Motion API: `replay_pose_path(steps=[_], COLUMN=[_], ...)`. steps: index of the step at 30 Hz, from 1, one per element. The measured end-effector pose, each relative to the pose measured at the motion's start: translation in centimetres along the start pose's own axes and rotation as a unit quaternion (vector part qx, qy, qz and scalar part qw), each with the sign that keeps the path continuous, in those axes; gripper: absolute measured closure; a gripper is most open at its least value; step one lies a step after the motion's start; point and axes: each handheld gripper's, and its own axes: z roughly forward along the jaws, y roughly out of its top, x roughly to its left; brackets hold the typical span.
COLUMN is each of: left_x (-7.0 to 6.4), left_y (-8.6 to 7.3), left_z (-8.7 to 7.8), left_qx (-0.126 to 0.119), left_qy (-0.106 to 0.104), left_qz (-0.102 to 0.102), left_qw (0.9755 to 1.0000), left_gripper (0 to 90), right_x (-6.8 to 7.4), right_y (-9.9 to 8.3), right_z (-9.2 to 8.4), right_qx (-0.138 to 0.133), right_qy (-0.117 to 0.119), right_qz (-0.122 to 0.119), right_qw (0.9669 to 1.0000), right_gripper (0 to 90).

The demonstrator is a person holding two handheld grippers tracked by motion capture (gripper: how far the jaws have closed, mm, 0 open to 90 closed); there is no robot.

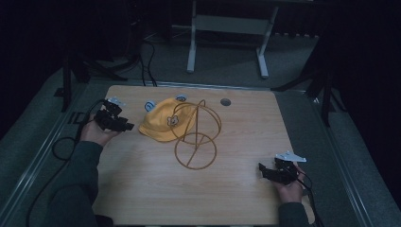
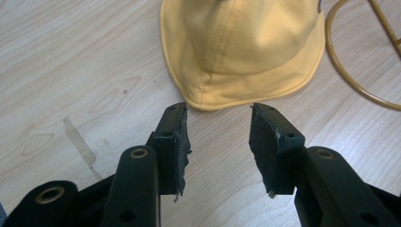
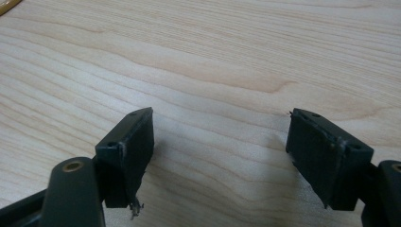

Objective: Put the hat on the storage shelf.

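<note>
Yellow cap (image 1: 163,122) lies on wooden surface (image 1: 236,189), crown leaning against gold wire stand (image 1: 196,137). Left gripper (image 2: 217,137) just short of brim, fingers apart, empty. Right gripper (image 3: 220,156) well apart, fingers spread wide.

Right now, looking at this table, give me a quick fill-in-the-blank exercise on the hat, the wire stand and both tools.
1. The hat is ____ in colour.
2. The left tool has its jaws ____, just short of the hat's brim.
3. The wire stand sits on the ____ table.
4. The right tool holds ____.

Missing words: yellow; open; wooden; nothing
</note>
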Motion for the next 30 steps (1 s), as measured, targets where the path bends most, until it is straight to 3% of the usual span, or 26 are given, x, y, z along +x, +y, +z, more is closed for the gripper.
replay_pose_path(steps=[10, 30], left_x=[-0.1, -1.1], left_y=[1.3, 3.1], left_z=[-0.2, -0.7], left_qx=[0.015, 0.010], left_qy=[-0.001, -0.006], left_qz=[0.018, 0.036], left_qw=[0.9997, 0.9993], left_gripper=[56.6, 55.1], right_x=[0.0, 0.0], right_y=[0.0, 0.0], right_z=[0.0, 0.0], right_qx=[0.000, 0.000], right_qy=[0.000, 0.000], right_qz=[0.000, 0.000], right_qw=[1.0000, 1.0000], right_gripper=[24.0, 24.0])
